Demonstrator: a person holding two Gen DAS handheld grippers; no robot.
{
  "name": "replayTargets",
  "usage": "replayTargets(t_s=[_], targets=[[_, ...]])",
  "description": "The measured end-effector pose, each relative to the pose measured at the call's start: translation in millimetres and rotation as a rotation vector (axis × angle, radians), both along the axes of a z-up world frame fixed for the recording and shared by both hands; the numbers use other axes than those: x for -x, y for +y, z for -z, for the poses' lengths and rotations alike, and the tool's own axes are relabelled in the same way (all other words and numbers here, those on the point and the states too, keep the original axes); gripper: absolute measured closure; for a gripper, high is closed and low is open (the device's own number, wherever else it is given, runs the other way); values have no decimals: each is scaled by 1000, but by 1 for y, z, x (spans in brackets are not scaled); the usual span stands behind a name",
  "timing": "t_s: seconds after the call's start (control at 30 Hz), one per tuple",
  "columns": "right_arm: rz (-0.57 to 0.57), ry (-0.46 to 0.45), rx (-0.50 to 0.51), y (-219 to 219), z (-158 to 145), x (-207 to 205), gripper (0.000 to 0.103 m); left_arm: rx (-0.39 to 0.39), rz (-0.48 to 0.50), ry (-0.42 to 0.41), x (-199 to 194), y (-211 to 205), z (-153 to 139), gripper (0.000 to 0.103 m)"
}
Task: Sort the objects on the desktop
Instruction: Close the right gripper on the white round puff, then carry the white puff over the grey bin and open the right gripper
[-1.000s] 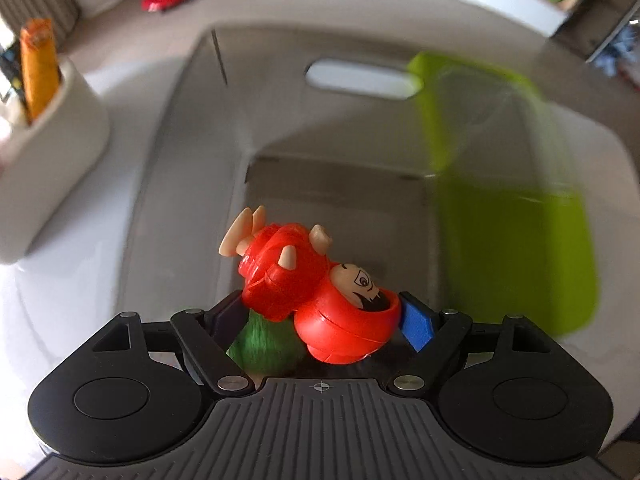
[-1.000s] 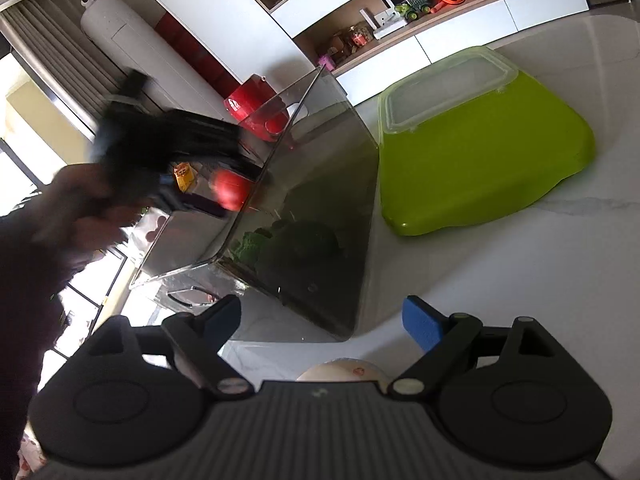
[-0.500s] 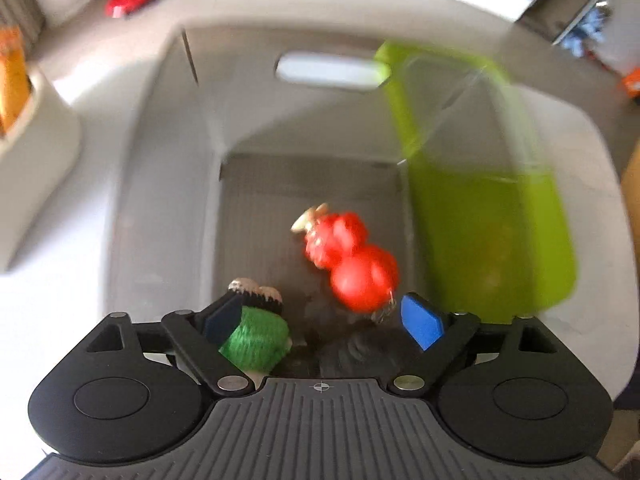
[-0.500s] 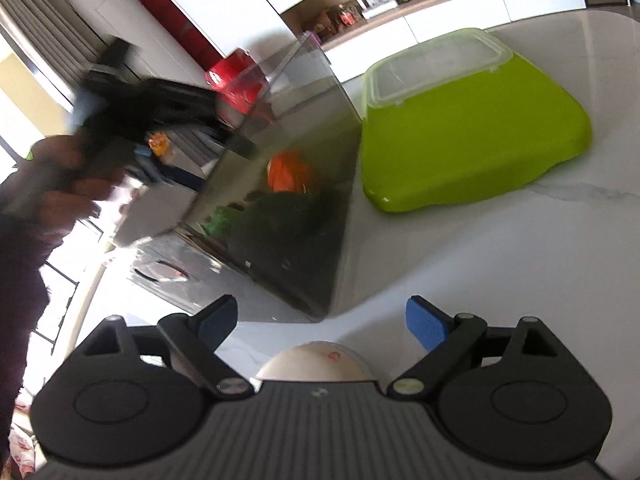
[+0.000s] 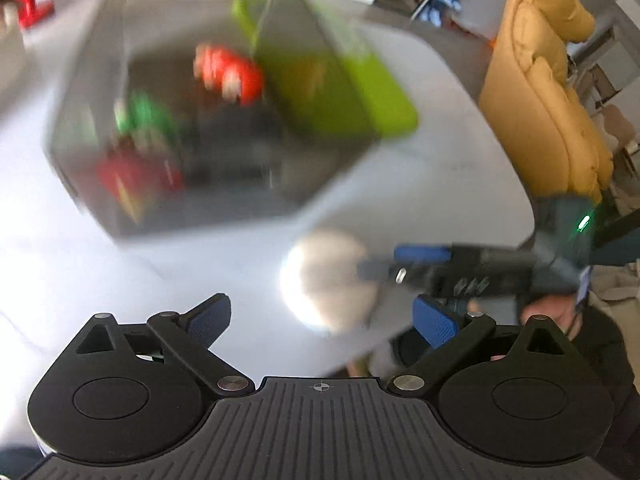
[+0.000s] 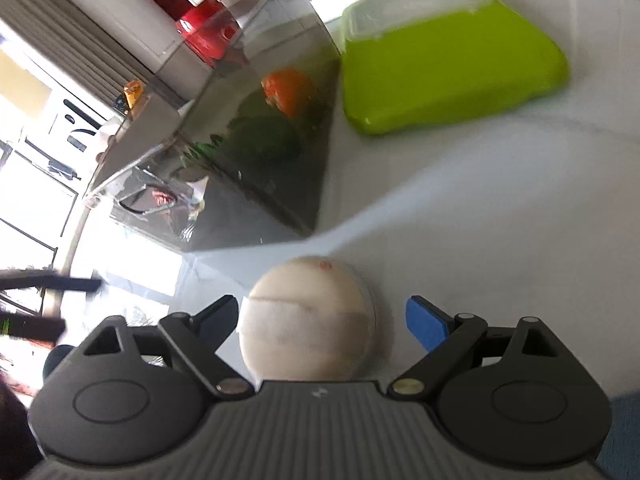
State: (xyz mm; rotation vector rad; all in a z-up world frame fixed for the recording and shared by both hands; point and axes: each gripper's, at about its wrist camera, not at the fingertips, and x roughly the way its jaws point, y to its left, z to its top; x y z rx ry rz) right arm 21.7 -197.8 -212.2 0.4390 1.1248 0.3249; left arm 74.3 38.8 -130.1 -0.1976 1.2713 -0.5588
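Left wrist view, blurred: the left gripper [image 5: 322, 316] was held above the white bench [image 5: 440, 184] with its fingers [image 5: 212, 314] spread wide and nothing between them; its jaws had just been opening further. A clear storage bin [image 5: 92, 92] was seen on the bench beyond, containing a red toy figure [image 5: 228, 72], a green toy [image 5: 146, 114] and a second red item too smeared to be identified; a lime-green lidded container [image 5: 380, 104] was set just beside the bin. A cream ball [image 5: 328, 280] lay on the bench near the bin; the right gripper [image 5: 400, 276], held in a hand [image 5: 552, 312], was seen reaching over it from the right.

Right wrist view: the right gripper [image 6: 320, 320] was placed around the cream ball [image 6: 308, 320], with its fingers [image 6: 426, 322] held open; a gap was visible at the right pad, while contact at the left pad could not be judged. The clear storage bin [image 6: 256, 184] stood beyond the ball with the red toy figure [image 6: 288, 90] inside; the lime-green lidded container [image 6: 452, 72] stood to its right. A yellow armchair [image 5: 548, 92] was seen past the bench edge in the left wrist view.
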Motion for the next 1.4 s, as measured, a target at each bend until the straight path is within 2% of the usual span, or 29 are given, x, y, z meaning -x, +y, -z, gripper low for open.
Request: replayTargets(t_s=[0.1,0.27,0.43,0.5,0.53,0.57,0.7,0.83,1.03,1.17,1.3,1.4], targets=[[28,77,-53,-6,9,-2,15,83,-64,101,-8,6,35,3],[98,175,-193,-16,31,-6,17,184,-90,136,-15,0,61,3],[131,176,-260,-20,35,-6,22,258,-80,167,-23,-6,84,3],[136,180,-284,-19,39,-6,36,265,-81,155,-22,-8,90,3],[141,184,-292,-19,41,-6,37,259,-83,128,-21,-8,89,3],[155,173,-282,-21,41,-6,53,255,-83,109,-19,-8,89,3],[145,152,-298,-23,41,-4,58,311,-106,84,-15,1,89,4],[116,57,-296,-24,21,6,61,385,-101,66,-12,7,84,5],[69,-28,-298,-24,-12,22,61,425,-75,9,5,7,49,5],[30,-135,-307,-24,-62,31,61,421,-37,-114,12,8,-11,5],[-32,-279,-256,-7,-128,9,61,367,-19,-201,-16,9,-71,5],[-48,-353,-216,13,-166,-30,61,322,-48,-228,-58,19,-94,5]])
